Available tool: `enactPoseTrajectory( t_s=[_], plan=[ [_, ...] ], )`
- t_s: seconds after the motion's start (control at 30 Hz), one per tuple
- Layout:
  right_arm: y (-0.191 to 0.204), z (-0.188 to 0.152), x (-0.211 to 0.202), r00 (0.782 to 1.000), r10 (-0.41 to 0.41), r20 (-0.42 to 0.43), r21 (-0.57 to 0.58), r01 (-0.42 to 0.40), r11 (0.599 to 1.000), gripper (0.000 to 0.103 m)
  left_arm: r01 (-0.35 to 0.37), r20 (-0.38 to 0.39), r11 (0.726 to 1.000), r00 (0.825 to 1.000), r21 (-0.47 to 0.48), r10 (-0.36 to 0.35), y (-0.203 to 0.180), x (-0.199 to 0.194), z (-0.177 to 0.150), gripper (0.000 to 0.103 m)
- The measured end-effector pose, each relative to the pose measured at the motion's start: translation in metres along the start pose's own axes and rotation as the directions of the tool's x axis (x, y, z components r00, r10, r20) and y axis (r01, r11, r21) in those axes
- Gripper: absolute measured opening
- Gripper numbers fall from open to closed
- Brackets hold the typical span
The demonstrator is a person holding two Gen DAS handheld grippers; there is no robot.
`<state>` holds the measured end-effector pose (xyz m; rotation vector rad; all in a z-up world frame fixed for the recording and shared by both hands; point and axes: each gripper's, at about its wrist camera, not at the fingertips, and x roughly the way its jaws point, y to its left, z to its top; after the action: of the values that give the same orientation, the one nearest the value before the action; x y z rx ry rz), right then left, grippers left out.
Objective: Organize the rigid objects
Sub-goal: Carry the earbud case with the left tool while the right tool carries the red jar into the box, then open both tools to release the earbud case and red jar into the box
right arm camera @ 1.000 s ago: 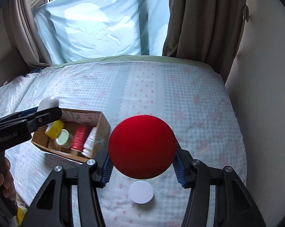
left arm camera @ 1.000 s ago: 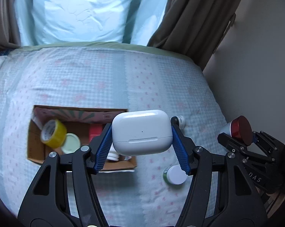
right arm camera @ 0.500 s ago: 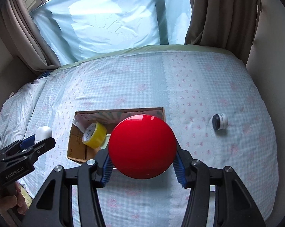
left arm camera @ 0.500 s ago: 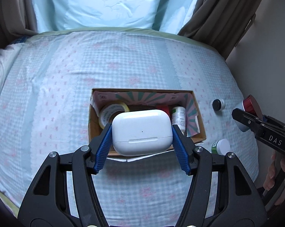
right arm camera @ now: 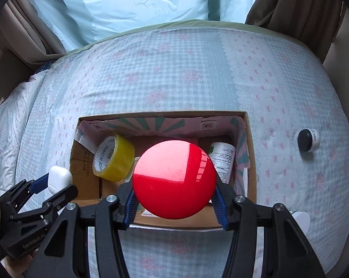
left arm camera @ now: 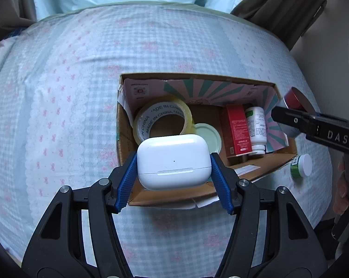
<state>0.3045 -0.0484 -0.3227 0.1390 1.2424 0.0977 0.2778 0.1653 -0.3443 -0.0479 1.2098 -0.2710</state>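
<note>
My left gripper (left arm camera: 173, 173) is shut on a white earbud case (left arm camera: 173, 161), held over the near edge of an open cardboard box (left arm camera: 197, 78) on the bed. My right gripper (right arm camera: 174, 197) is shut on a round red-lidded container (right arm camera: 174, 178), held over the box (right arm camera: 163, 115) near its front right. The box holds a yellow tape roll (left arm camera: 163, 115), a pale green lid (left arm camera: 208, 136), a red carton (left arm camera: 236, 129) and a white bottle (left arm camera: 255, 125). The left gripper and case also show in the right wrist view (right arm camera: 58, 178).
A green jar with a white lid (left arm camera: 302, 165) lies on the checked bedsheet right of the box. A small black-and-white jar (right arm camera: 309, 140) lies farther right. Curtains and a window stand behind the bed. A wall runs along the right.
Both grippers have moved closer to the box with their objects held. The right gripper has swung left and now hangs over the box's right part.
</note>
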Motion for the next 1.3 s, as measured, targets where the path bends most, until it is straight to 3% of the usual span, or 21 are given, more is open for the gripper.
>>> enactPoseTrajectory(
  t_s=[0.47, 1.0, 1.03, 1.07, 1.1, 1.13, 1.3],
  plan=[
    [0.019, 0.029, 0.084, 0.991, 0.043, -0.128, -0.056, -0.050, 0.997, 0.050, -0.017, -0.092, 0.986, 0.995, 0.168, 0.033, -0.020, 0.056, 0.002, 0.058],
    [0.027, 0.037, 0.099, 0.978, 0.072, -0.195, -0.075, -0.088, 0.993, 0.051, -0.027, -0.123, 0.967, 0.991, 0.254, 0.060, -0.030, 0.055, 0.007, 0.060],
    [0.026, 0.037, 0.099, 0.977, 0.076, -0.197, -0.061, -0.090, 0.994, 0.053, -0.033, -0.116, 0.965, 0.991, 0.261, 0.065, -0.031, 0.051, 0.007, 0.085],
    [0.024, 0.037, 0.099, 0.978, 0.084, -0.192, -0.044, -0.095, 0.995, 0.060, -0.036, -0.111, 0.963, 0.991, 0.267, 0.068, -0.032, 0.048, 0.007, 0.102],
    [0.023, 0.038, 0.097, 0.980, 0.092, -0.175, -0.034, -0.099, 0.994, 0.093, -0.031, -0.098, 0.963, 0.993, 0.268, 0.059, -0.033, 0.046, 0.007, 0.103],
    [0.022, 0.038, 0.093, 0.984, 0.098, -0.150, -0.033, -0.104, 0.994, 0.103, -0.030, -0.100, 0.962, 0.993, 0.273, 0.059, -0.034, 0.046, 0.007, 0.103],
    [0.019, 0.035, 0.089, 0.983, 0.103, -0.149, -0.026, -0.108, 0.994, 0.103, -0.040, -0.109, 0.965, 0.991, 0.260, 0.071, -0.030, 0.050, 0.004, 0.103]
  ],
)
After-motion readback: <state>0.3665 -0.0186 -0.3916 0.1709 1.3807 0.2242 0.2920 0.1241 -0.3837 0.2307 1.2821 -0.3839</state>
